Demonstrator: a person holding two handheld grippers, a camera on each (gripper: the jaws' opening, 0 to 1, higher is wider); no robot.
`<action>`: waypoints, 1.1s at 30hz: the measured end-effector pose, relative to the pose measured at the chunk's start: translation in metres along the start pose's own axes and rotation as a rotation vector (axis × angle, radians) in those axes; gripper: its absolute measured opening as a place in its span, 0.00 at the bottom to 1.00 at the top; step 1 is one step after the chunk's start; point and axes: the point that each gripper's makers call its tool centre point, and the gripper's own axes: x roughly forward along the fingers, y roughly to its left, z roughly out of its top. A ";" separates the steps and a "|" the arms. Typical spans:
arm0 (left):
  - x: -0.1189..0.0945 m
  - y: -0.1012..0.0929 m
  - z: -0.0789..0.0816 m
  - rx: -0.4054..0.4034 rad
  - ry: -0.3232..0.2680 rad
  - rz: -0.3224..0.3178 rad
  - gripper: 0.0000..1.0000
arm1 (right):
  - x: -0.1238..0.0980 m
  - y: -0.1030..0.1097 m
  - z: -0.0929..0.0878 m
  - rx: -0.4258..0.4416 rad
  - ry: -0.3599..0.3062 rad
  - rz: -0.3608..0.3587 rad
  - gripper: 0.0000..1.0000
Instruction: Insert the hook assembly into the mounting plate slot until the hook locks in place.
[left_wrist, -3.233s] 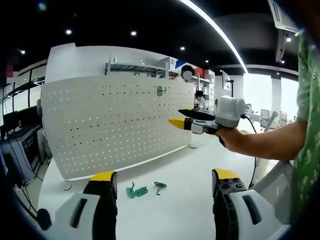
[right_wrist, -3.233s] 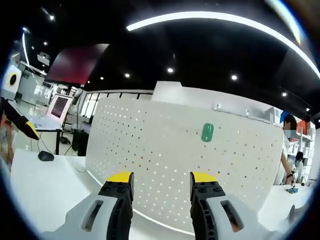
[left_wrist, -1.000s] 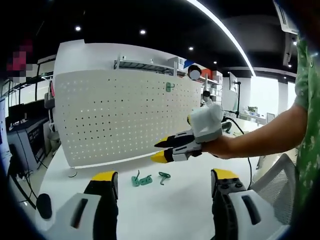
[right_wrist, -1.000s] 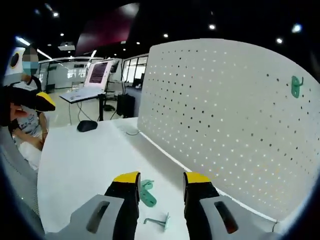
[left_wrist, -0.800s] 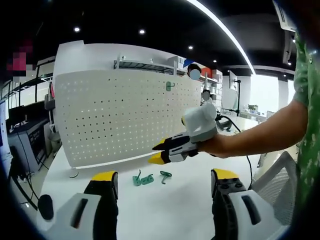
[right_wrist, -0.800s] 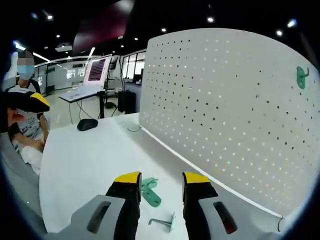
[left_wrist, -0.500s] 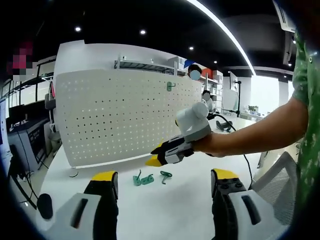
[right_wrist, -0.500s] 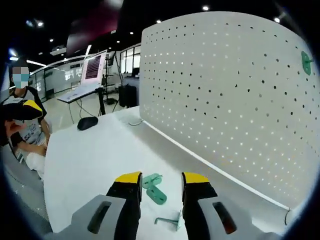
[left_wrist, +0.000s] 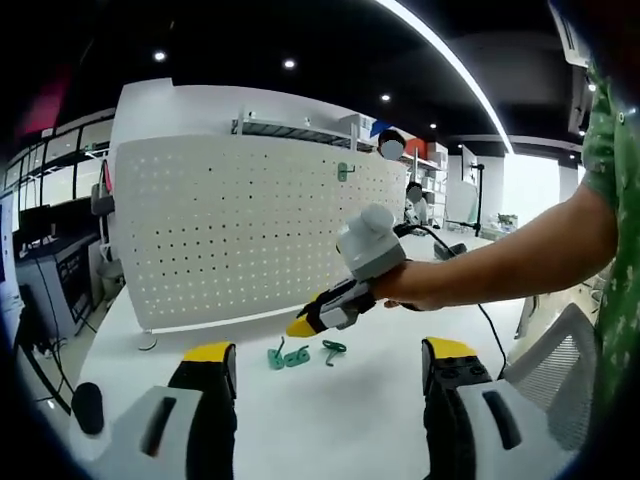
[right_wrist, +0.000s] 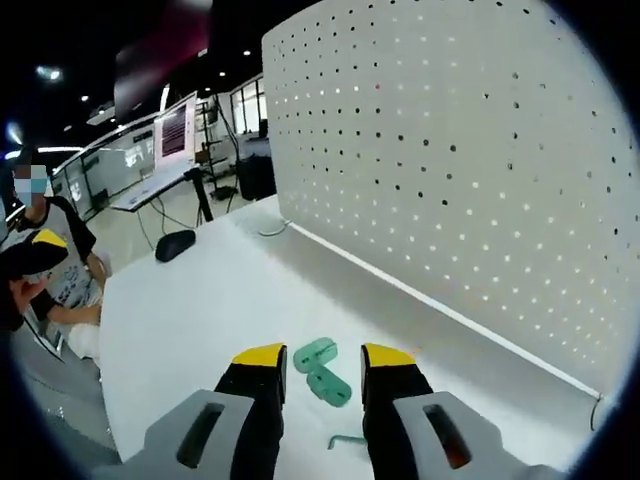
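Hovering spread, right gripper (right_wrist: 322, 372) over green hook pieces (right_wrist: 324, 371) on the white table (right_wrist: 190, 300); risking nudging them away; left gripper (left_wrist: 328, 362) waiting open at six o'clock; pegboard (right_wrist: 470, 170) standing at one o'clock.

Open-plan lab or office: white pegboard (left_wrist: 240, 230) on a white table (right_wrist: 210, 300), shelving (left_wrist: 290, 132) at 12 o'clock, monitor (right_wrist: 172, 130) at 10, dark ceiling with spotlights (left_wrist: 289, 64).

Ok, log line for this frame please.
right gripper: open, above green plastic hook parts | left gripper: open, idle | white pegboard: one green hook mounted
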 end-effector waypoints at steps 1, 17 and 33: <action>0.000 0.000 0.000 0.000 0.000 0.000 0.78 | 0.001 0.000 0.000 0.003 0.000 0.002 0.29; -0.003 0.010 -0.004 0.019 0.016 0.019 0.78 | 0.023 0.005 -0.013 0.122 0.099 0.024 0.29; -0.014 0.024 -0.011 0.104 0.093 0.066 0.78 | 0.039 0.010 -0.021 0.147 0.159 0.022 0.27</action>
